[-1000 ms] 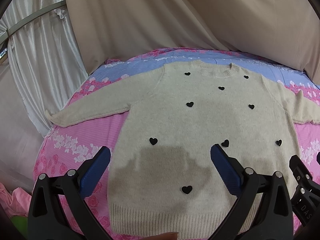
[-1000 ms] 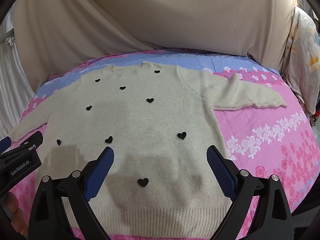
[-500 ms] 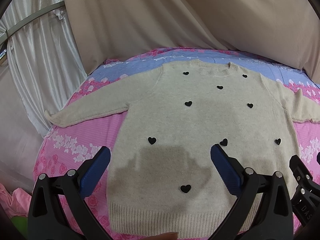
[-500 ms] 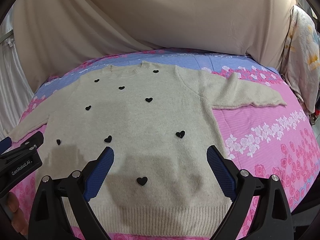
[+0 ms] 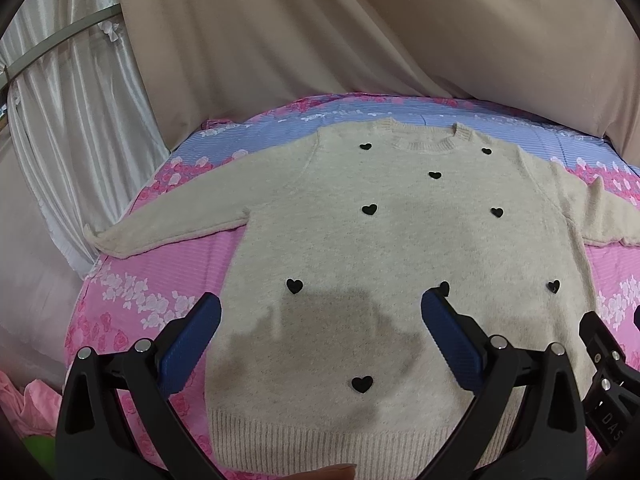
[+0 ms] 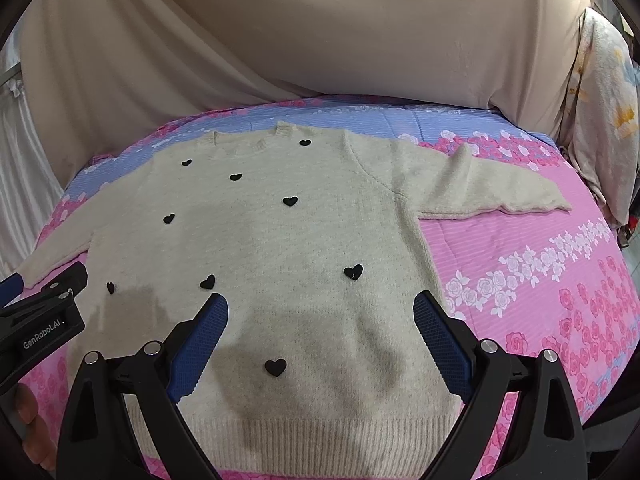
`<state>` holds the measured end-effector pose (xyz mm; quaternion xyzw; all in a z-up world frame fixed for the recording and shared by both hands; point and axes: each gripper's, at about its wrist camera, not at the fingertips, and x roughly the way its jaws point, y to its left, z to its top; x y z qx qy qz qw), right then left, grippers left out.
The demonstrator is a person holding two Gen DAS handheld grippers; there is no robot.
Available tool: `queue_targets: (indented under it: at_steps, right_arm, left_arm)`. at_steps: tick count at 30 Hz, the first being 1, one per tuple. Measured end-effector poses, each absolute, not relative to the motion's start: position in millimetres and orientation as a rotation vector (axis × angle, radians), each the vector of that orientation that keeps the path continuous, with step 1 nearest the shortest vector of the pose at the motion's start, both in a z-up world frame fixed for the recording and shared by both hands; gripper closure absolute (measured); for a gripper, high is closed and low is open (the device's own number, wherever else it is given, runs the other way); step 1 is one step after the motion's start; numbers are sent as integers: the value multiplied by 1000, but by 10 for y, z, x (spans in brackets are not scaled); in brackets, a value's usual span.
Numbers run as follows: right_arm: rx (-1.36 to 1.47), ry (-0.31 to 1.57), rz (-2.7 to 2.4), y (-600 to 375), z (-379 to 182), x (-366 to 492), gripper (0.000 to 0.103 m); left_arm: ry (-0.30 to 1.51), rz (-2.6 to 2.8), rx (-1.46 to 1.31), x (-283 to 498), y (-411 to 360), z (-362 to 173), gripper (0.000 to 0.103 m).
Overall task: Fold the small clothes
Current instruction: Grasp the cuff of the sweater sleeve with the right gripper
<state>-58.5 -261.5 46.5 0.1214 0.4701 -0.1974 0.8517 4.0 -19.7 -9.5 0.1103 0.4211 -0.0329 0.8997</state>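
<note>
On the bed [image 5: 132, 276], the sweater [image 5: 400, 248] lies as flat as a second ago; both claws, left [image 5: 320, 340] and right [image 6: 320, 340], hover open, folding not begun.

fuzzy matt knit sweater [image 5: 400, 240], ribbed hem, smooth printed cotton bedsheet [image 6: 540, 280], glossy satin curtain [image 5: 60, 120]

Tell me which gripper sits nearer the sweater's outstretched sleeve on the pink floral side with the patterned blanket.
Right. The right gripper hovers open over the sweater's hem, and that sleeve lies ahead to its right. The left gripper hovers open farther left, above the opposite hem half.
</note>
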Motion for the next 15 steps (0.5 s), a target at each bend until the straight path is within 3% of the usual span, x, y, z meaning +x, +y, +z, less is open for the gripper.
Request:
queue_targets:
  at_steps: [8,15]
  right_arm:
    - [301,1038,-424,-2953,343,-519,11]
    - [409,1020,-612,-4336,174,-566,11]
  left_arm:
    - [922,-94,208,131,-358,-177,5]
    - [974,-117,161,210,-593,-203,5]
